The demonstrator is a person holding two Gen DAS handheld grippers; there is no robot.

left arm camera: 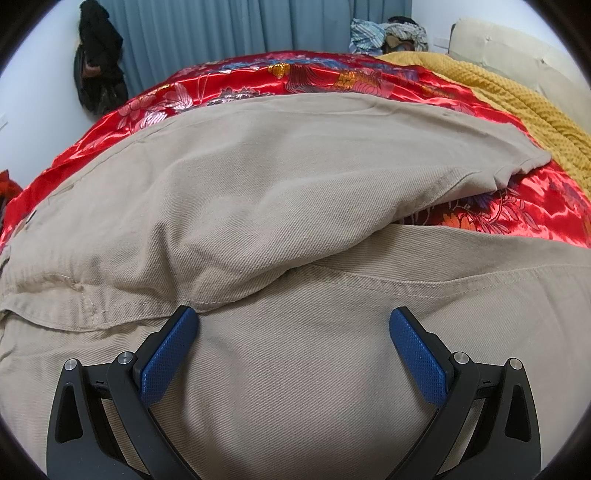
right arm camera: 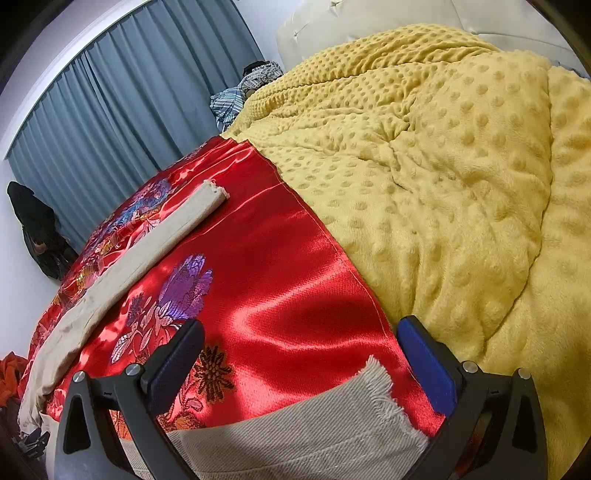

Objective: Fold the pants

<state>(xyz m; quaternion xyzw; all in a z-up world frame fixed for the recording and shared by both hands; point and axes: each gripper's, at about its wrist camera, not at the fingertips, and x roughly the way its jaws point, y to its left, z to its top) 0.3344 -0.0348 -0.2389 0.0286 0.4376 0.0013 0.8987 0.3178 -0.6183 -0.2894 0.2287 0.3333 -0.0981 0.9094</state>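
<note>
**Kid:** On the bed, what do you see?

**Helper:** Tan pants [left arm camera: 280,206] lie spread on a shiny red cover [left arm camera: 517,218] with flowers on it. One leg runs toward the far edge of the bed. The other leg lies along the near edge.

**Kid:** Where is the left gripper [left arm camera: 293,343]?

**Helper:** It hangs just over the near part of the pants, by a seam. Its two blue fingers [left arm camera: 168,358] are spread wide apart. Nothing is between them but flat cloth. It grips nothing.

**Kid:** And the right gripper [right arm camera: 301,363]?

**Helper:** It is at the frayed hem [right arm camera: 373,398] of the near leg. Its fingers are spread wide too, one on each side of the hem. They do not squeeze the hem. I cannot tell if they touch the cover.

**Kid:** What is the yellow stuff?

**Helper:** A bumpy yellow blanket [right arm camera: 443,177] lies over the right side of the bed. It sits just beside the red cover's edge.

**Kid:** What is behind the bed?

**Helper:** A blue-gray curtain [left arm camera: 221,33] hangs past the far edge. A pile of striped clothes [left arm camera: 388,35] sits near the far corner.
</note>
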